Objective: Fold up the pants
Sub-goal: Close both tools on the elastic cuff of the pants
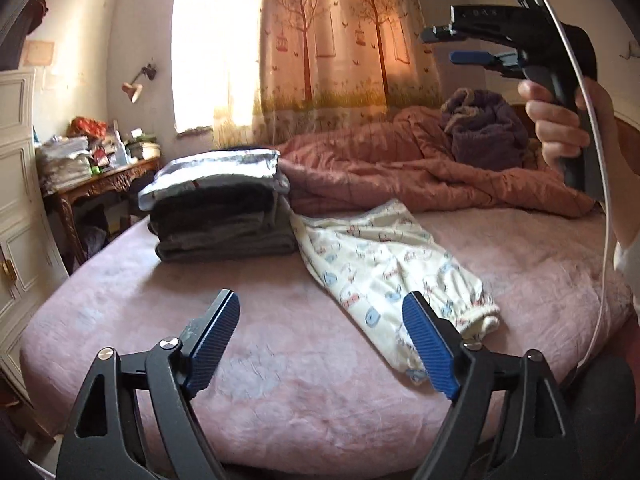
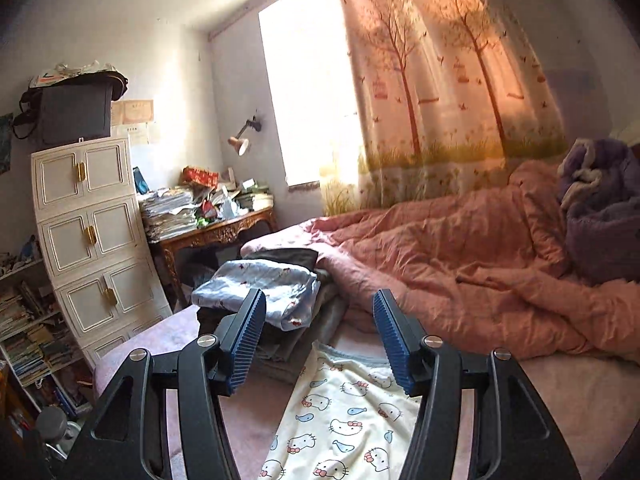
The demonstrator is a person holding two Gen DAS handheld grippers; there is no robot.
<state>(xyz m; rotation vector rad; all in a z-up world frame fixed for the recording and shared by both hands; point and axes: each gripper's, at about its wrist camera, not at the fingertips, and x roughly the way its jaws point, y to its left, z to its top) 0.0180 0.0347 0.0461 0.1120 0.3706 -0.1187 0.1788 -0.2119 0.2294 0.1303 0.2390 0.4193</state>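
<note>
Pants: cream, soft knit with a cartoon cat and whale print, lying flat on the pink fuzzy bed; long axis runs diagonally from beside the folded stack toward the near right, gathered cuff nearest.
Left claw: spread wide, ribbed blue pads bare, above the bed.
Right claw: spread, nothing pinched, over the pants.

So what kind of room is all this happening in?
A lived-in bedroom, it seems: a bed with a rumpled pink quilt, a stack of folded clothes beside cartoon-print pants, and a tree-print curtain at the window.
</note>
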